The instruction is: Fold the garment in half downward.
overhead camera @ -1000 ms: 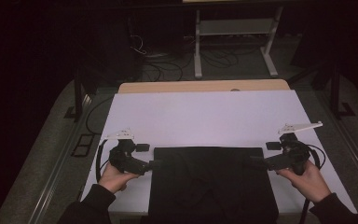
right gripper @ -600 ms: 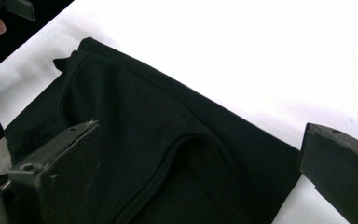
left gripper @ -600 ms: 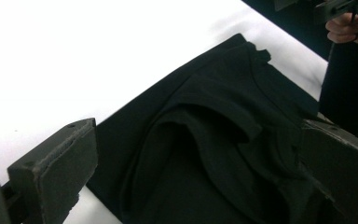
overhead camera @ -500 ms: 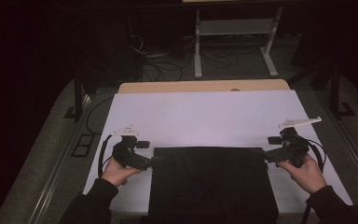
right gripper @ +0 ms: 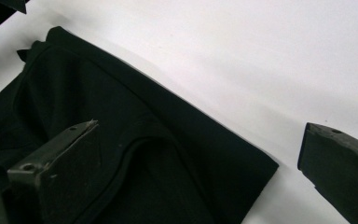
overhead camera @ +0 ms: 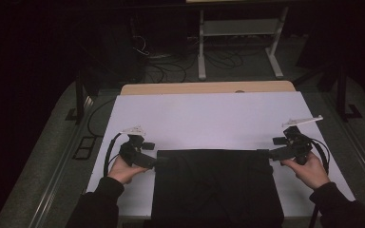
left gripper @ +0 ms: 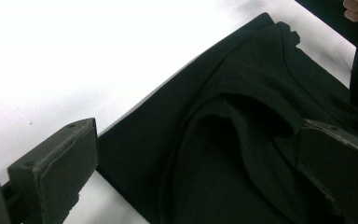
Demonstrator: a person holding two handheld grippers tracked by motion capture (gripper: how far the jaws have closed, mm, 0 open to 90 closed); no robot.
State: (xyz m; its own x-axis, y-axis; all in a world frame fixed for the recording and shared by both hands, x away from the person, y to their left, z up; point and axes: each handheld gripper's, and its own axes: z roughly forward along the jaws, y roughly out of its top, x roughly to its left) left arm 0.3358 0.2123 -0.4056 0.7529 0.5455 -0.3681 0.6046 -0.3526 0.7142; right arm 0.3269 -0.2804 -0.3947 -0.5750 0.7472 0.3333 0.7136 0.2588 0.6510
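Both tongs apart at the black garment's (overhead camera: 216,187) far corners.
Your left gripper (overhead camera: 153,163) sits at 9 o'clock, right gripper (overhead camera: 265,154) at 3; the far edge runs between them.

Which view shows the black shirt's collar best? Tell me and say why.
The left gripper view: the black shirt lies close, its collar curving plainly. The right gripper view shows the collar's edge partly behind a jaw. The high view shows the whole shirt, collar faint.
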